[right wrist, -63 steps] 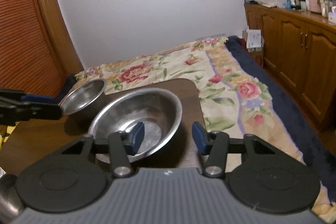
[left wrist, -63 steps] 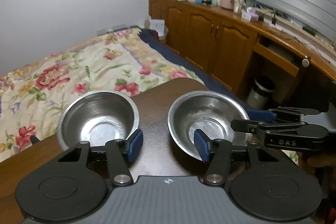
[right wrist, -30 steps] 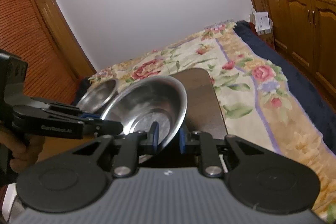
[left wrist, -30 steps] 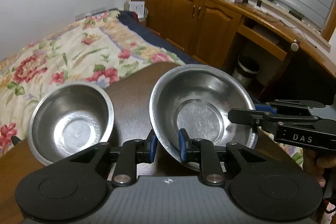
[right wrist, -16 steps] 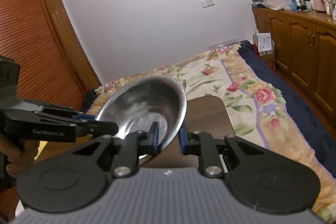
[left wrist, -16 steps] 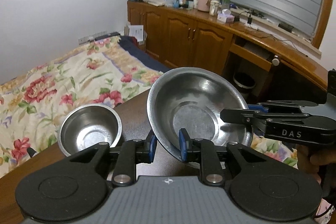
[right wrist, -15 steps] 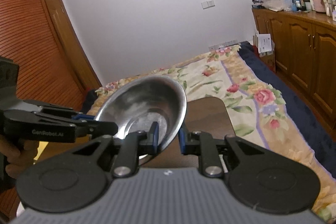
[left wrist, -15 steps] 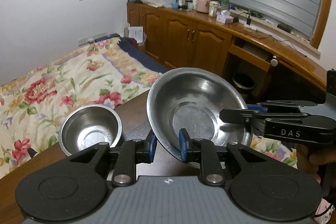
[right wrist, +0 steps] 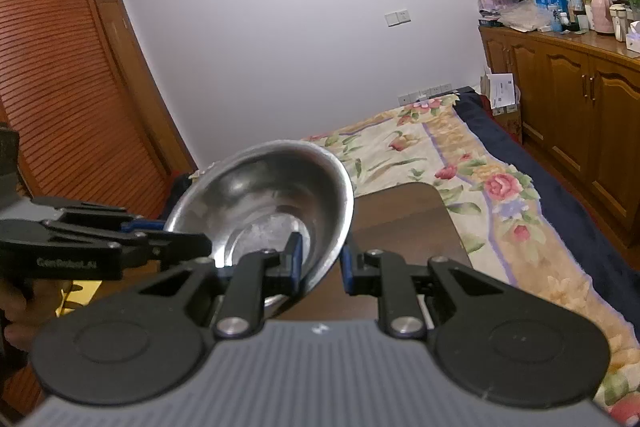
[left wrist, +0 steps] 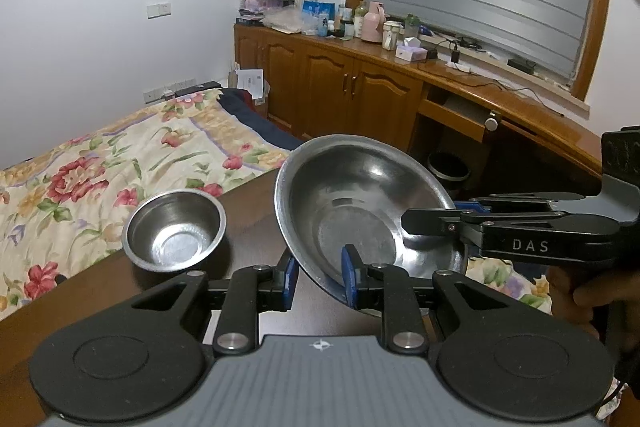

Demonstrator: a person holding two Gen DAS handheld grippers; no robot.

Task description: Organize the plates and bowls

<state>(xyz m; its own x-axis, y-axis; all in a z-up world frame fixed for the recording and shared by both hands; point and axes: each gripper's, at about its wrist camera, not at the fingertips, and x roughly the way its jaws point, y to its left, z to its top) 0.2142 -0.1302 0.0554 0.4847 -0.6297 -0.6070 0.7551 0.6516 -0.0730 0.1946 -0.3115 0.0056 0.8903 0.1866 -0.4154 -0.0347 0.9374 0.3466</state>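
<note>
My left wrist view looked forward and down along its fingers [left wrist: 350,273], close over the counter [left wrist: 256,211]. My right wrist view faced likewise past its fingers [right wrist: 294,259]. Both shared the large steel bowl [left wrist: 360,203], the counter and the bed [right wrist: 424,155] beyond the fingers.

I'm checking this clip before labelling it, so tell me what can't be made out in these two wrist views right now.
- Small bowl: absent from the right wrist view, hidden behind the large bowl.
- Large bowl's underside and near rim: left wrist view, covered by the left gripper.
- Table edges: cut off by both gripper bodies.
- Right gripper grip: rim partly masked by its fingers.
</note>
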